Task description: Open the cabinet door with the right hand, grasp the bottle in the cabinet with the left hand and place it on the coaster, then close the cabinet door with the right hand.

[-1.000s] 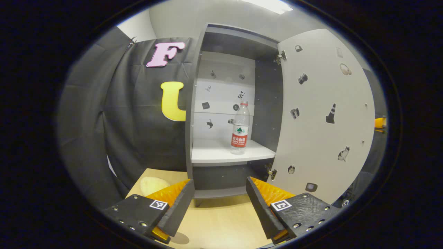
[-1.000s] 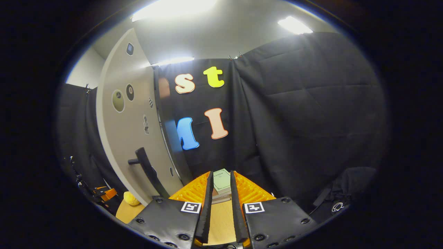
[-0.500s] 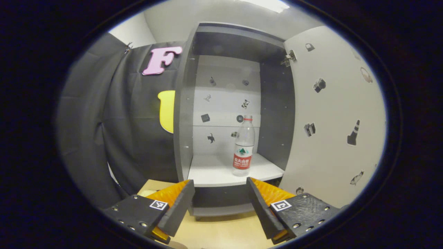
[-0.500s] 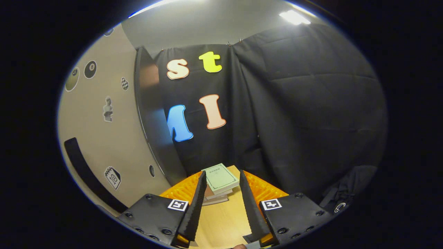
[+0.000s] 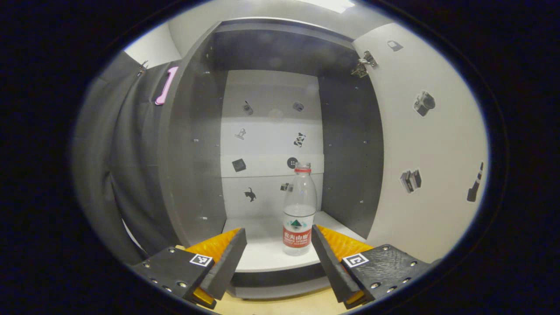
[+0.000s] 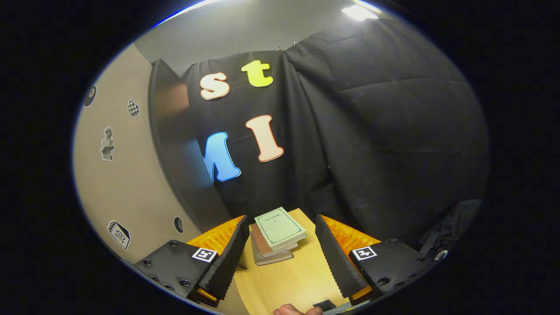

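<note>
In the left gripper view a clear plastic bottle (image 5: 299, 211) with a red cap and red label stands upright on the white shelf (image 5: 262, 258) of the open grey cabinet (image 5: 192, 144). My left gripper (image 5: 278, 258) is open just in front of the shelf edge, and the bottle stands a little beyond it, close to the right finger. The cabinet door (image 5: 431, 144) is swung wide to the right. In the right gripper view my right gripper (image 6: 280, 258) is open over the wooden table (image 6: 297, 284), holding nothing, with the door's outer face (image 6: 118, 175) on its left.
A stack of books (image 6: 275, 236) with a green one on top lies on the table beyond the right gripper. A fingertip (image 6: 291, 310) shows at the bottom edge. Black cloth wall closes the back and right. The cabinet's side walls flank the bottle closely.
My left gripper has moved forward to the shelf, so the bottle is now near its fingertips. My right gripper has opened wider and drifted away from the door handle.
</note>
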{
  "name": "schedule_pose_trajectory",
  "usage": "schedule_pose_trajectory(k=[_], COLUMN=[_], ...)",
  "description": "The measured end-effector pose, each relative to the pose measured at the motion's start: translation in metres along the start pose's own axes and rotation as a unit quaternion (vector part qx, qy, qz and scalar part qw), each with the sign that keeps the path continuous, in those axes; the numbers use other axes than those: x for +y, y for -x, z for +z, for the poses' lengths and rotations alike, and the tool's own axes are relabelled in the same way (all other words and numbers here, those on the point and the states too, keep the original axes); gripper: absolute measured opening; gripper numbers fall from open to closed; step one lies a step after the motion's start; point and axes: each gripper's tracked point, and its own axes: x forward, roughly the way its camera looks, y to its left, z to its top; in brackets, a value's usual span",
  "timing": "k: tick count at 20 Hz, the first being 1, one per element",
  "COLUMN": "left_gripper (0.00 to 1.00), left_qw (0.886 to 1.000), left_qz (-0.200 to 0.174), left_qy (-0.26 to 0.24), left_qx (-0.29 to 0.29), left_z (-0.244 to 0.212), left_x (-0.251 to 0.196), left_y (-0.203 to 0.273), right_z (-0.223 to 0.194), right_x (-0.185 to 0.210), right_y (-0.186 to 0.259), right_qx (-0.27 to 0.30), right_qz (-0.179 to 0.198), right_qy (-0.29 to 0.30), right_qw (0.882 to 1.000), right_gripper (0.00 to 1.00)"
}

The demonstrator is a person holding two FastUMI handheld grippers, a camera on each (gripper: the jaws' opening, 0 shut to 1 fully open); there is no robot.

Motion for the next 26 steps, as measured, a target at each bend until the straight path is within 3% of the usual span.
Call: schedule_pose_trajectory(k=[3,8,9,11,13,16,19,24,26], left_gripper=[0.89,0.95,0.88,0.92,0.88,0.95,0.88,0.91,0.8], left_qw=[1.0,0.999,0.999,0.999,0.999,0.999,0.998,0.998,0.998], left_qz=[-0.023,-0.032,-0.036,-0.038,-0.045,-0.047,-0.054,-0.063,-0.06], left_qy=[0.002,0.0,0.001,0.002,0.007,0.014,0.021,0.017,0.013], left_qx=[0.0,0.011,0.011,0.011,0.009,0.009,0.015,0.016,0.017], left_z=[-0.001,-0.01,-0.012,-0.014,-0.015,-0.017,-0.024,-0.027,-0.026], left_x=[-0.014,-0.027,-0.029,-0.029,-0.031,-0.031,-0.036,-0.04,-0.037], left_y=[-0.025,-0.062,-0.069,-0.082,-0.095,-0.108,-0.117,-0.124,-0.123], right_z=[-0.007,-0.009,-0.01,-0.013,-0.018,-0.021,-0.021,-0.026,-0.029], right_x=[-0.007,-0.014,-0.013,-0.016,-0.018,-0.022,-0.022,-0.024,-0.022], right_y=[-0.007,-0.019,-0.019,-0.021,-0.022,-0.024,-0.026,-0.032,-0.033], right_qx=[0.002,0.005,0.005,0.013,0.024,0.033,0.035,0.044,0.047], right_qz=[-0.006,-0.025,-0.025,-0.028,-0.034,-0.044,-0.047,-0.05,-0.045], right_qy=[-0.002,0.012,0.012,0.01,0.012,0.018,0.003,0.014,0.014], right_qw=[1.0,1.0,1.0,0.999,0.999,0.998,0.998,0.998,0.998], right_gripper=[0.96,0.97,0.97,0.96,0.97,0.97,0.97,0.97,0.97])
